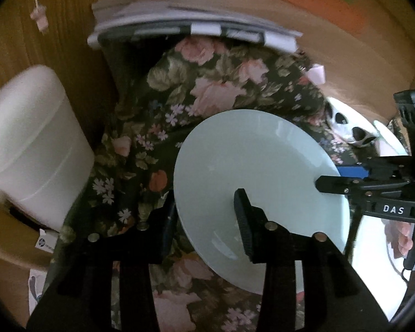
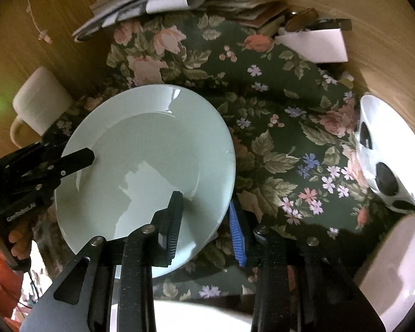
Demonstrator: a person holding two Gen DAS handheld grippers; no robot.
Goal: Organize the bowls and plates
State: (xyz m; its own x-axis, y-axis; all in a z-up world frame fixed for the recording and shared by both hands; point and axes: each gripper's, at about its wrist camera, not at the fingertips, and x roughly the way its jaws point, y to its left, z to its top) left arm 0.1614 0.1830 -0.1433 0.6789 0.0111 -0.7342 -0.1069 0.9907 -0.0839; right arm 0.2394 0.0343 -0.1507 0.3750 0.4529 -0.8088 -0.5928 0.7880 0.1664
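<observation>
A pale green plate (image 1: 251,166) is held tilted above the floral tablecloth (image 1: 202,83). My left gripper (image 1: 207,215) straddles its near rim, one finger on top and one under it, with a wide gap between them. My right gripper (image 2: 207,221) straddles the plate (image 2: 152,152) rim the same way on the opposite side, one finger above and the blue-padded one below. Each gripper shows in the other's view, the right (image 1: 326,184) and the left (image 2: 83,156). A white bowl with black spots (image 2: 384,155) stands at the right.
A white mug (image 1: 30,144) stands at the left. Stacked papers (image 1: 179,22) lie at the back of the table. A white box (image 2: 318,44) and small items sit at the back right. A white dish (image 2: 395,265) sits at the lower right, and another white plate edge (image 2: 193,315) lies at the bottom.
</observation>
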